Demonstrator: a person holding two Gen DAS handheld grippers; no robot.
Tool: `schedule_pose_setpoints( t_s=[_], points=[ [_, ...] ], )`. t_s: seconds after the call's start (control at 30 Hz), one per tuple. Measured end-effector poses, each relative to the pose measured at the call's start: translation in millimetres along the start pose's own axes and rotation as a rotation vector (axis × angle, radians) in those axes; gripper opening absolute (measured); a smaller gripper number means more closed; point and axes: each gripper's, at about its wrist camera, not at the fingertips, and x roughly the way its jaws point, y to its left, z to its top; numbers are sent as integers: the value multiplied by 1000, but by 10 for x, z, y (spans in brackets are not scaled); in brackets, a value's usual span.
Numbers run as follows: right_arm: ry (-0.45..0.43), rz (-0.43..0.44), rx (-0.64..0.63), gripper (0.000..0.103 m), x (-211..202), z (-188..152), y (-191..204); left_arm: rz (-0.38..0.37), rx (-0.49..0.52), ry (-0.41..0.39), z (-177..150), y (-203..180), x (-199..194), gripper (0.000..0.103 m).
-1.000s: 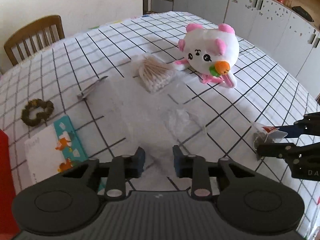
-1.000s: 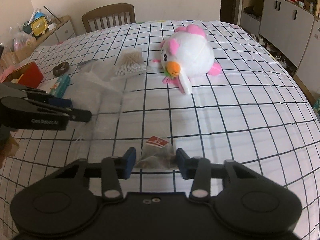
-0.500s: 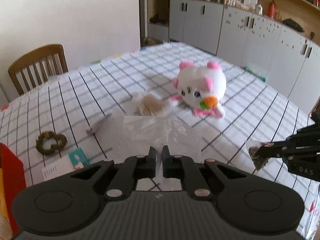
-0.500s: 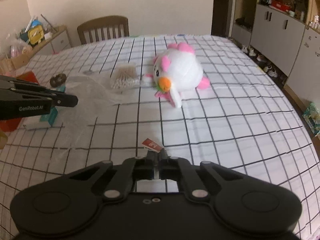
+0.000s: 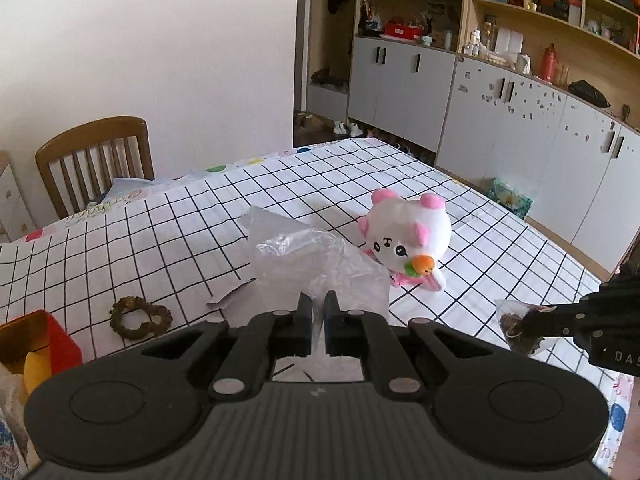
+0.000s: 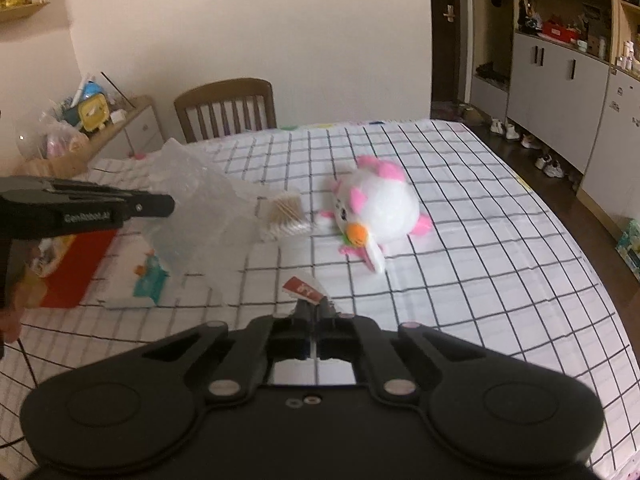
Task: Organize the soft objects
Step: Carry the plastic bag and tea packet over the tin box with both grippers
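Note:
My left gripper (image 5: pixel 318 308) is shut on a clear, crumpled plastic bag (image 5: pixel 320 264), which hangs lifted above the checked tablecloth (image 5: pixel 160 232). The right wrist view shows the same gripper (image 6: pixel 160 206) and bag (image 6: pixel 196 216) at the left. My right gripper (image 6: pixel 318 312) is shut on a small clear packet with a red tag (image 6: pixel 302 290). Its dark contents (image 5: pixel 510 326) show in the left wrist view, raised off the table. A white and pink plush toy (image 5: pixel 408 240) lies on its side beyond both grippers, untouched.
A bundle of cotton swabs (image 6: pixel 286 218) lies next to the plush (image 6: pixel 380 204). A brown scrunchie (image 5: pixel 140 318), a red box (image 5: pixel 40 340) and a blue patterned card (image 6: pixel 150 280) sit at the table's left. A wooden chair (image 5: pixel 94 160) stands at the far edge.
Both grippers have shut, the left on the plastic bag and the right on the packet. Both then rose, lifting bag and packet off the table.

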Motion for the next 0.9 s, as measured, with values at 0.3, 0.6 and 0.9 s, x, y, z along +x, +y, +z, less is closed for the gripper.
schedule_pose_setpoints(
  t_s=[0.3, 0.6, 0.9],
  points=[
    [-42, 74, -30, 1, -160, 195, 330, 16, -40, -4, -60, 196, -351, 5],
    [-48, 158, -94, 1, -97, 401, 821, 84, -83, -18, -162, 566, -729, 5],
    [-57, 237, -198, 1, 75, 583, 1476, 168, -136, -51, -251, 1096, -1096, 5]
  ],
)
